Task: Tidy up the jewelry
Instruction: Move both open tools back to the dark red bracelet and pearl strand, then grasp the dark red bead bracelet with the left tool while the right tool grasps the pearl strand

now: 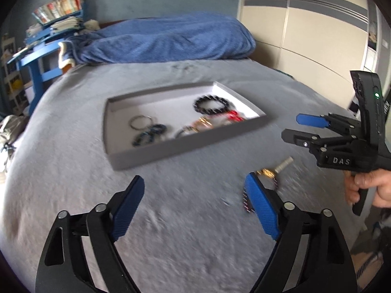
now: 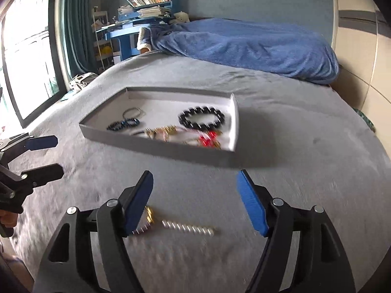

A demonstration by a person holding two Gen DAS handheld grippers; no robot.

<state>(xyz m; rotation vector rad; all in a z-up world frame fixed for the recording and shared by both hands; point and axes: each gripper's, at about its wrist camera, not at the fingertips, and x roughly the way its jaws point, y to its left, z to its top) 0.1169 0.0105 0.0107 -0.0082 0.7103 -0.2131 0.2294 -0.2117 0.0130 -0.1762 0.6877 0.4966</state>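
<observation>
My left tongs (image 1: 193, 210) gape wide with nothing between the pads; my right tongs (image 2: 194, 201) are also well open and empty. No earlier view tells me more. Just beyond both, near the bed's (image 2: 305, 146) front edge, lies one loose bracelet (image 2: 185, 228), silver coils with gold beads, flat on the grey cover. Further in, mid-bed, sits the tray (image 2: 156, 147), already holding a black bead bracelet (image 2: 201, 118), blue ones (image 2: 123, 124), thin rings (image 2: 132, 112) and a gold-and-red tangle (image 2: 185, 135). I judge the job nearly done: only this piece is left. A blue blanket (image 2: 244, 46) lies at the far edge; nothing blocks the way.
</observation>
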